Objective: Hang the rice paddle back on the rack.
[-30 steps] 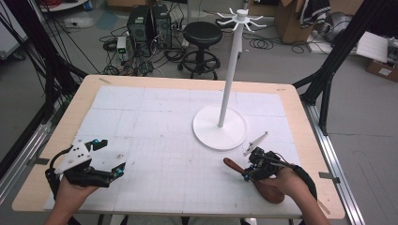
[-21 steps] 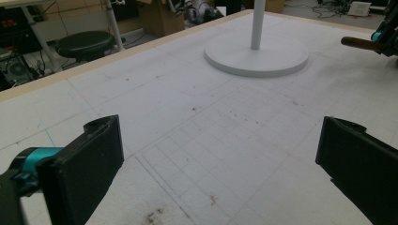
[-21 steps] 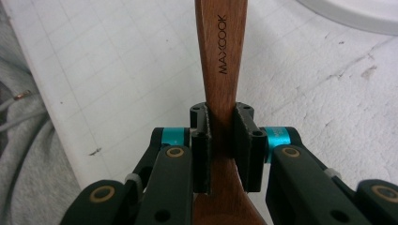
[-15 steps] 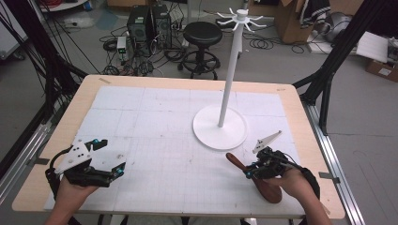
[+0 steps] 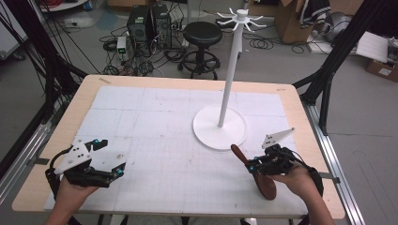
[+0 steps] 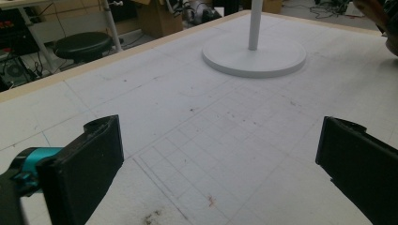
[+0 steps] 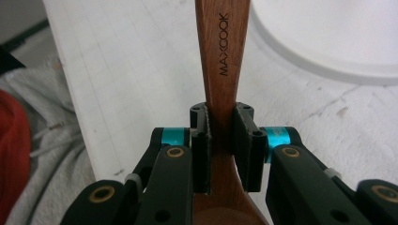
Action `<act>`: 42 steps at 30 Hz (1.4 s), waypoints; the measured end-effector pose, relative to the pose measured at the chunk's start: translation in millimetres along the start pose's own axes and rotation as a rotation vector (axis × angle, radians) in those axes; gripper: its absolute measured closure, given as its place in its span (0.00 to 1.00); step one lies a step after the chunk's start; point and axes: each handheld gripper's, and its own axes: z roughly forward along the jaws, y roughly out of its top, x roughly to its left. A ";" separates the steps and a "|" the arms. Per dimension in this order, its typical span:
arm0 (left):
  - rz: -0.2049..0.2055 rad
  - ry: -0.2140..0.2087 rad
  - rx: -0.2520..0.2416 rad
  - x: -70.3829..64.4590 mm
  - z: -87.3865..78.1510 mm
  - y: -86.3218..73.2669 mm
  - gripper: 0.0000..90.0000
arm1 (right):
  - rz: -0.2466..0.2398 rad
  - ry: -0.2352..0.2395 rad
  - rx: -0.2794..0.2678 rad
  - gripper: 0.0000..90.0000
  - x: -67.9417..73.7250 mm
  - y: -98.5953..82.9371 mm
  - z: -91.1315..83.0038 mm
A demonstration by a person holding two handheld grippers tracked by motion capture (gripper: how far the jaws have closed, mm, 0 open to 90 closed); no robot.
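A dark wooden spoon [image 5: 266,184] is at the table's front right, its handle pointing up-left toward the white stand's round base [image 5: 219,127]. My right gripper [image 5: 252,166] is shut on the spoon's neck. In the right gripper view the jaws [image 7: 220,126] clamp the handle [image 7: 223,47], which is marked MAXCOOK, just above the bowl. The stand's base [image 7: 338,37] lies beyond. My left gripper [image 5: 111,157] is held at the front left, open with nothing in it. Its two jaws stand wide apart in the left gripper view [image 6: 220,159], facing the stand's base [image 6: 253,54].
The stand's thin white pole [image 5: 231,70] rises to a crown of hooks [image 5: 241,16]. A white gridded mat [image 5: 155,117] covers the wooden table [image 5: 178,80]. A black stool [image 5: 202,35] and computer cases [image 5: 148,26] stand on the floor behind.
The right gripper has turned with the spoon: its grey plate swung to the right and the handle's tip moved toward the stand. The left gripper has stayed put.
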 end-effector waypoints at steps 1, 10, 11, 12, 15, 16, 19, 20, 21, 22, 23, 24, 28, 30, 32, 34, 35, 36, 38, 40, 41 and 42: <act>0.000 0.000 -0.001 0.2 0.0 0.0 0.02 | 0.004 0.005 -0.010 0.88 -0.3 0.0 -1.9; 0.000 -0.003 -0.001 -0.1 0.2 0.0 0.02 | 0.008 0.011 -0.094 0.88 -2.5 1.0 -16.6; 0.001 -0.002 -0.001 -0.1 0.2 0.1 0.02 | 0.008 0.017 -0.106 0.88 -2.5 1.4 -18.7; 0.003 -0.002 -0.001 0.0 0.2 0.1 0.02 | 0.007 0.023 -0.120 0.88 -3.0 2.0 -20.5; 0.007 -0.003 0.002 0.0 0.3 0.3 0.02 | 0.006 0.009 -0.148 0.88 -2.7 3.7 -26.2; 0.008 -0.003 0.003 0.0 0.3 0.3 0.02 | 0.007 0.004 -0.157 0.88 -2.8 4.2 -27.8; 0.008 -0.004 0.003 0.1 0.2 0.3 0.02 | 0.012 0.003 -0.170 0.88 -3.3 4.9 -31.4; 0.007 -0.003 0.002 0.1 0.3 0.2 0.02 | 0.012 -0.002 -0.175 0.88 -3.4 5.2 -32.6; 0.007 -0.003 0.002 0.1 0.3 0.2 0.02 | 0.014 -0.005 -0.182 0.88 -3.5 5.4 -33.6; 0.007 -0.003 0.003 0.0 0.3 0.3 0.02 | 0.017 0.002 -0.185 0.88 -3.8 5.5 -34.6; 0.009 -0.003 0.004 0.0 0.3 0.3 0.02 | 0.017 0.000 -0.191 0.88 -3.6 5.8 -35.6; 0.004 -0.004 0.002 -0.5 0.6 0.3 0.02 | 0.018 0.002 -0.194 0.88 -3.9 6.2 -36.3; 0.007 -0.005 0.003 -0.6 0.7 0.5 0.02 | 0.018 -0.008 -0.198 0.88 -3.9 8.8 -39.5; 0.006 -0.006 0.001 -0.6 1.0 0.5 0.02 | 0.015 -0.006 -0.200 0.88 -3.5 10.4 -41.6; 0.005 -0.006 0.001 -0.7 1.0 0.6 0.02 | 0.010 -0.010 -0.213 0.88 -3.1 12.8 -44.1; 0.008 -0.005 0.004 -0.7 0.8 0.6 0.02 | 0.011 -0.010 -0.219 0.88 -2.7 15.0 -47.1; 0.008 -0.006 0.004 -0.8 0.9 0.6 0.02 | 0.009 -0.014 -0.224 0.88 -2.5 16.2 -48.7; 0.008 -0.006 0.004 -0.8 1.0 0.6 0.02 | 0.006 -0.016 -0.232 0.88 -2.5 17.5 -50.4; 0.006 -0.007 0.003 -1.1 1.3 0.7 0.02 | 0.006 -0.020 -0.241 0.88 -2.1 20.4 -53.8; 0.005 -0.010 0.003 -1.5 1.8 0.6 0.02 | -0.001 -0.018 -0.252 0.88 -2.2 23.7 -57.1; 0.008 -0.010 0.003 -1.3 1.8 0.7 0.02 | -0.003 -0.020 -0.256 0.88 -2.3 25.5 -58.8; 0.006 -0.009 0.001 -1.6 2.0 0.7 0.02 | -0.004 -0.018 -0.258 0.88 -2.3 27.3 -60.6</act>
